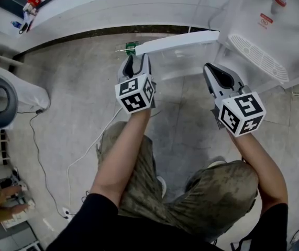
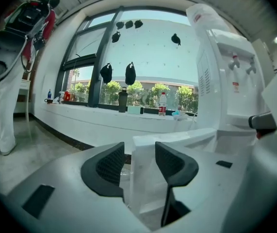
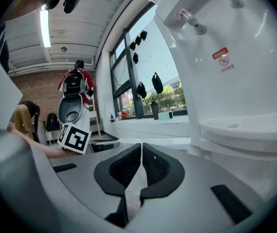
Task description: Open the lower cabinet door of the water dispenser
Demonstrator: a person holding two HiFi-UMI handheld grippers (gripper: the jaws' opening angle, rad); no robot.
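There are two tools, the left tool [image 1: 139, 57] and the right tool [image 1: 208, 67]. One water dispenser [image 1: 248, 9] with two taps [image 2: 234, 62] stands ahead of the right tool, one cabinet door [image 1: 180, 40] sits between the left tool's jaws, and two bottles [image 2: 122, 100] stand far beyond them.

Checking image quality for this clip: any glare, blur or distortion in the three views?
Head view: sharp, even daylight, white water dispenser nearly washed out. Left gripper view: heavy fisheye bending, bright window, black corners. Right gripper view: same fisheye, jaws sharp, ceiling lamp glaring.
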